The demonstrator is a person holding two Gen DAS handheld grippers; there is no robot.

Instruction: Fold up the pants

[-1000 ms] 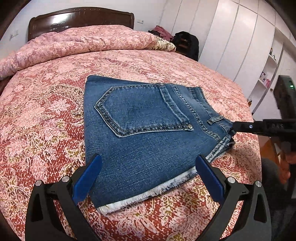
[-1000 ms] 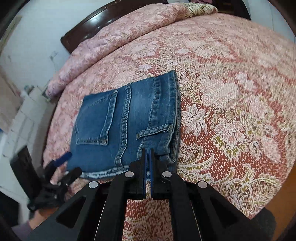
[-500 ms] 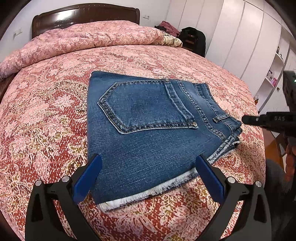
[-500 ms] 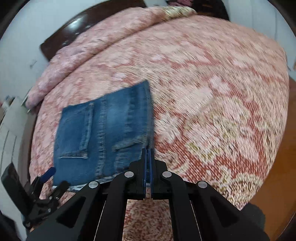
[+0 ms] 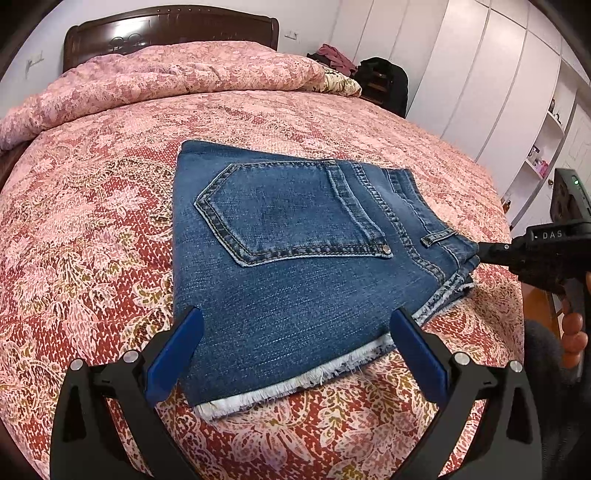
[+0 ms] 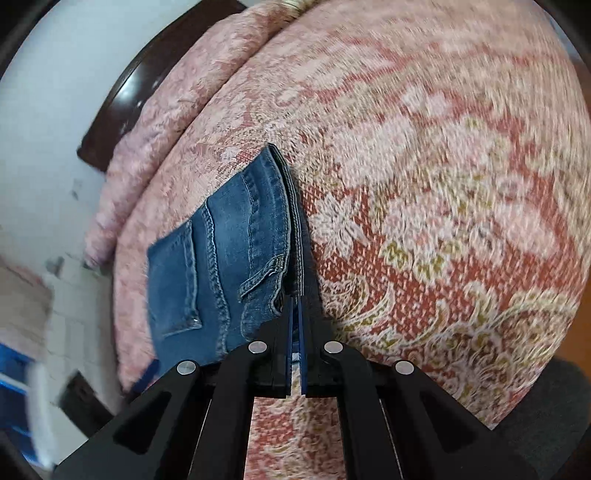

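Note:
Blue denim pants lie folded into a compact stack on the pink patterned bedspread, back pocket up and frayed white hem toward me. My left gripper is open and empty, its blue pads just above the near hem. My right gripper is shut with nothing between its pads, its tips at the waistband corner of the pants. In the left wrist view the right gripper points at the stack's right corner.
A dark wooden headboard and a bunched pink quilt are at the far end of the bed. White wardrobes line the right wall. A dark bag and clothes stand beside the bed.
The right gripper has swung and tilted, its view rolling and blurring, and stays at the waistband corner. The left gripper has moved slightly closer to the hem. The pants lie unchanged.

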